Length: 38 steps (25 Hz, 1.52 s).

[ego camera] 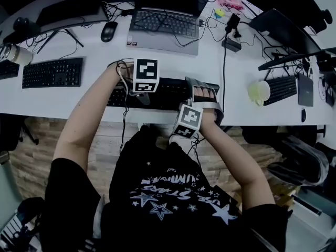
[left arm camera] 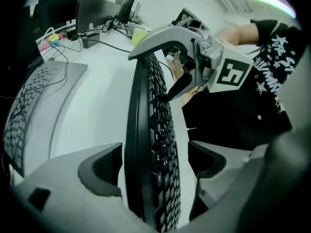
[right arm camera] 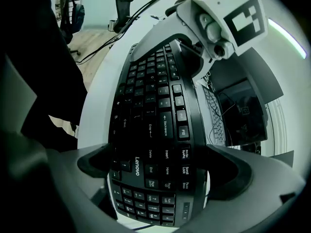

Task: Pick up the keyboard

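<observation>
Keyboard (ego camera: 165, 94) lies along the front edge of the tabletop (ego camera: 79, 103). Right gripper (right arm camera: 159, 166): jaws wide, pads seated on both long edges at the numpad end. Left gripper (left arm camera: 154, 161): jaws straddle the left end, with a slight gap on the key side. Judgement: seat the left pads first, then raise both ends level.

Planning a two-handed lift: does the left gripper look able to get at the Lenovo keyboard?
Likely yes: the left gripper straddles the Lenovo keyboard's end, nothing else between its jaws.

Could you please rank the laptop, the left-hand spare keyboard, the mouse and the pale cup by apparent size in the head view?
1. laptop
2. spare keyboard
3. pale cup
4. mouse, not far behind the cup
</observation>
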Tool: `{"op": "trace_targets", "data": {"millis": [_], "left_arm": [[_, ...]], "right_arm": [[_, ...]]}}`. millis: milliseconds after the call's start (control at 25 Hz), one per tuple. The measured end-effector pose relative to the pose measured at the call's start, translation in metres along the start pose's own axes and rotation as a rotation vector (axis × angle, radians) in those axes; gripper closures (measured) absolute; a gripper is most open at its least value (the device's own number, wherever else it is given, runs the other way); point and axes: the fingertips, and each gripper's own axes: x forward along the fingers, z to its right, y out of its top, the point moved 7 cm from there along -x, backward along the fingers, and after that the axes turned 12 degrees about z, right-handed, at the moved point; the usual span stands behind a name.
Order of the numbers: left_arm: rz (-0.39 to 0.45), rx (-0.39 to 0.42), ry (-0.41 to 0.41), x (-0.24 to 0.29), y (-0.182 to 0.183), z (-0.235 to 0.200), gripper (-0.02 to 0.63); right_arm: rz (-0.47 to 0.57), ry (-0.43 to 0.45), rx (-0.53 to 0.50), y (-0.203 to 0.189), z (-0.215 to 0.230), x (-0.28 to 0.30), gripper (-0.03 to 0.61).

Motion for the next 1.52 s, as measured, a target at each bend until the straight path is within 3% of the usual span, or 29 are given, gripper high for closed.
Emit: {"op": "trace_targets", "data": {"millis": [120, 240, 280, 320, 440, 560, 800, 920, 1040, 1520], "left_arm": [[0.0, -0.011, -0.046, 0.011, 0.004, -0.001, 0.181], [-0.062, -0.015, -0.092, 0.022, 0.004, 0.001, 0.191], [-0.087, -0.004, -0.095, 0.024, 0.003, 0.002, 0.245], [-0.1, 0.007, -0.094, 0.025, 0.003, 0.002, 0.351], [-0.1, -0.012, -0.128, 0.023, 0.003, 0.009, 0.407], [-0.092, -0.058, -0.187, 0.022, 0.002, 0.018, 0.505], [-0.09, -0.047, -0.115, 0.014, 0.004, 0.023, 0.52], [-0.077, -0.026, -0.04, 0.004, 0.008, 0.021, 0.523], [-0.042, -0.022, 0.109, -0.009, 0.015, 0.015, 0.523], [0.177, -0.239, 0.583, -0.04, 0.059, 0.016, 0.525]], "right_arm": [[-0.011, -0.019, -0.023, -0.002, -0.004, -0.002, 0.009], [0.0, -0.064, -0.031, -0.003, -0.004, -0.006, 0.009], [0.009, -0.076, -0.03, -0.002, -0.005, -0.007, 0.009], [0.017, -0.088, -0.034, -0.003, -0.006, -0.008, 0.009], [0.04, -0.128, -0.084, -0.004, -0.011, -0.009, 0.009], [0.078, -0.148, -0.118, -0.004, -0.016, -0.011, 0.009], [0.118, -0.218, -0.155, -0.004, -0.015, -0.014, 0.009], [0.138, -0.281, -0.184, -0.004, -0.005, -0.021, 0.009], [0.162, -0.373, -0.21, -0.004, 0.013, -0.034, 0.009], [0.234, -0.6, -0.162, -0.033, 0.053, -0.086, 0.011]]}}
